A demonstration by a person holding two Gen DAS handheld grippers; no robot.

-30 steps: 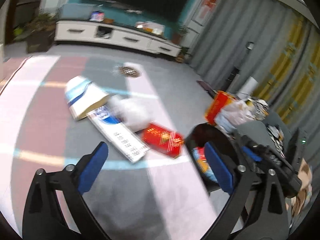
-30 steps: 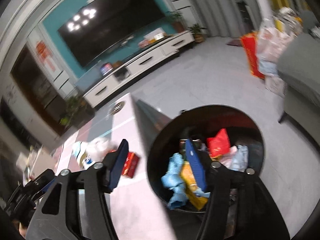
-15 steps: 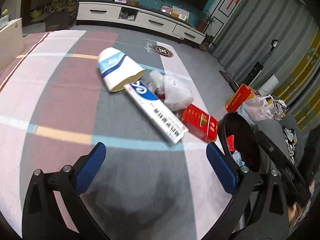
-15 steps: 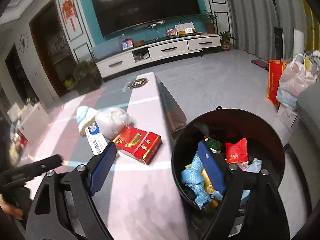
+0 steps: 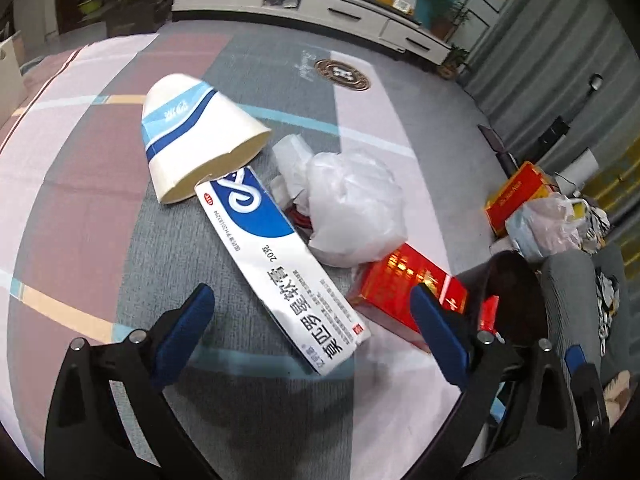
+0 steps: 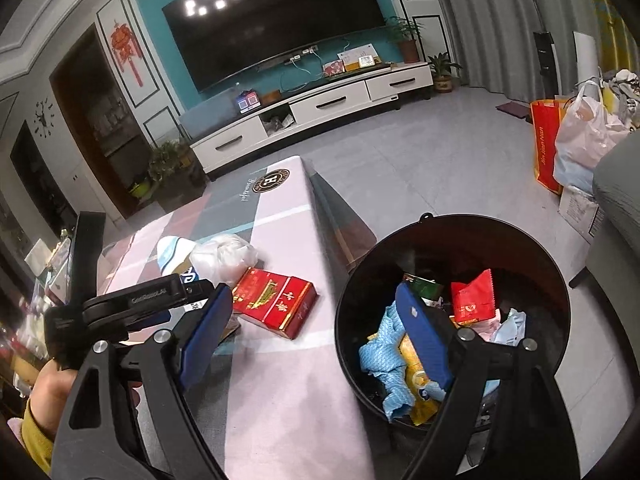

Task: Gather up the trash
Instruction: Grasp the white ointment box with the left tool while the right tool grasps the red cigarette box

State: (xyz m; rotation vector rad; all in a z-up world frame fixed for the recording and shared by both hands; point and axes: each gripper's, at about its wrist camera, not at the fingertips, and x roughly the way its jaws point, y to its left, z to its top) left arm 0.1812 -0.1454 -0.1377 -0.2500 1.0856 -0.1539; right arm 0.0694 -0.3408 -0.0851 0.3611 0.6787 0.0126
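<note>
On the patterned table [image 5: 100, 184] lie a long white-and-blue toothpaste box [image 5: 280, 268], a flattened white-and-blue paper cup [image 5: 192, 136], a crumpled white plastic bag [image 5: 352, 208] and a red carton [image 5: 404, 292]. My left gripper [image 5: 312, 320] is open and empty, just above the near end of the toothpaste box. My right gripper [image 6: 316, 320] is open and empty, over the gap between the table edge and the black trash bin [image 6: 552, 264], which holds several wrappers. The red carton [image 6: 276, 300] and the bag [image 6: 224, 256] also show in the right wrist view, with the left gripper's body [image 6: 136, 304] beside them.
The bin [image 5: 516, 276] stands off the table's right edge, beside a grey sofa [image 6: 620, 208]. A red shopping bag [image 6: 546, 144] and full plastic bags [image 6: 584, 136] sit on the floor. A white TV cabinet [image 6: 320, 116] lines the far wall.
My left gripper has moved down and closer to the toothpaste box, which now fills more of the view. My right gripper has steadied near the bin, still open.
</note>
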